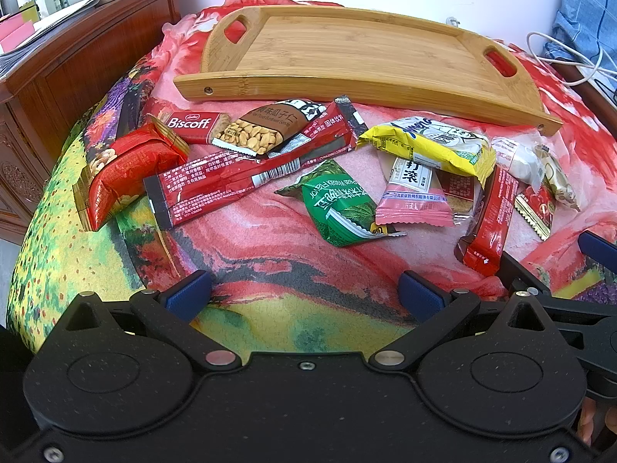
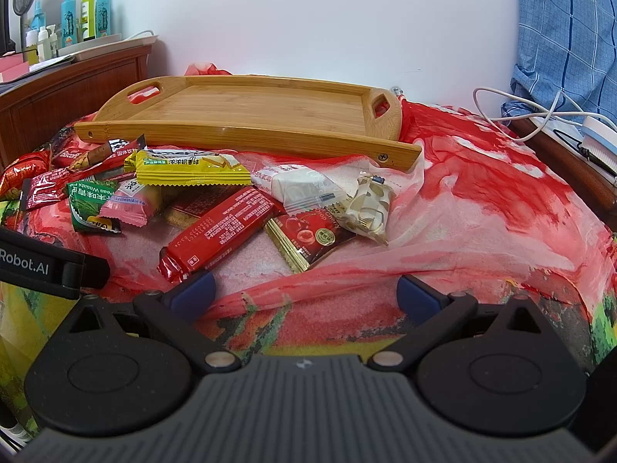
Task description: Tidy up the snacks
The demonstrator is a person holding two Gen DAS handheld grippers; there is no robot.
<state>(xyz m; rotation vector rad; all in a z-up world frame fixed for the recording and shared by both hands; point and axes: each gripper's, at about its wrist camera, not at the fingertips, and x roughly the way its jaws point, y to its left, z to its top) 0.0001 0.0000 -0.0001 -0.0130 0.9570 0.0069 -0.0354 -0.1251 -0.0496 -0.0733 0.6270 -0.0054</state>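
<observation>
A bare bamboo tray lies at the back of the cloth-covered surface. In front of it several snack packs are scattered: a Biscoff bar, a red pouch, a long red stick pack, a green wasabi-pea pack, a yellow wafer pack, a red bar and a cherry pack. My left gripper is open, short of the green pack. My right gripper is open, just before the red bar, with nothing between its fingers.
A wooden cabinet with bottles stands at the left. White cables and blue checked fabric lie at the right. The colourful cloth is wrinkled. The other gripper's body shows at the right wrist view's left edge.
</observation>
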